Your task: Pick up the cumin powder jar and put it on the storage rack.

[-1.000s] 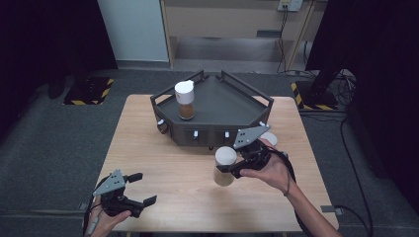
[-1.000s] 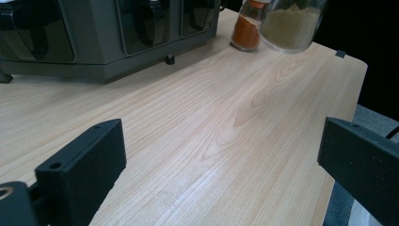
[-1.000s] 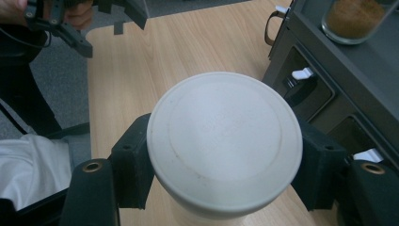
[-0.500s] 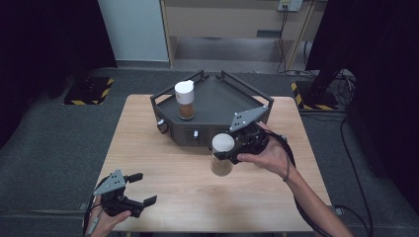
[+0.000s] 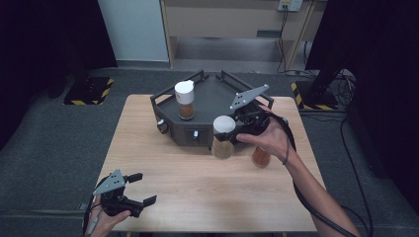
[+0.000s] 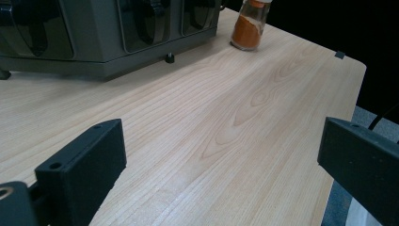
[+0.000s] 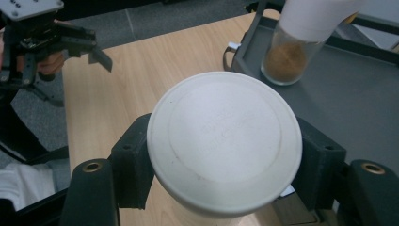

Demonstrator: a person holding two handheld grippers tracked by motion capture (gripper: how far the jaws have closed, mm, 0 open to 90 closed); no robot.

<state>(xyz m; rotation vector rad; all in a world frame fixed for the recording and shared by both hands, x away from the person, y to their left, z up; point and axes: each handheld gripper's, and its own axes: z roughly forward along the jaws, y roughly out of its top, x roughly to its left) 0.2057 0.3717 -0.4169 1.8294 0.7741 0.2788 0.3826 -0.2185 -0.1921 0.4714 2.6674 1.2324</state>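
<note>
While right gripper (image 5: pixel 236 134) clamps white-capped glass spice jar (image 5: pixel 223 137) above wooden table (image 5: pixel 197 182), carry continues; next, set onto dark grey tray (image 5: pixel 217 94). Left gripper (image 5: pixel 140 188) idle, jaws wide.

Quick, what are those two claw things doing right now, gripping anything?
Left gripper: open, holding nothing, low at the near edge of the table.
Right gripper: closed on the white-capped spice jar, held by the dark rack.

The white-capped jar (image 5: pixel 223 137) has been carried by the right gripper (image 5: pixel 236 132) closer to the grey rack (image 5: pixel 217 96), and seemingly lifted higher.
</note>
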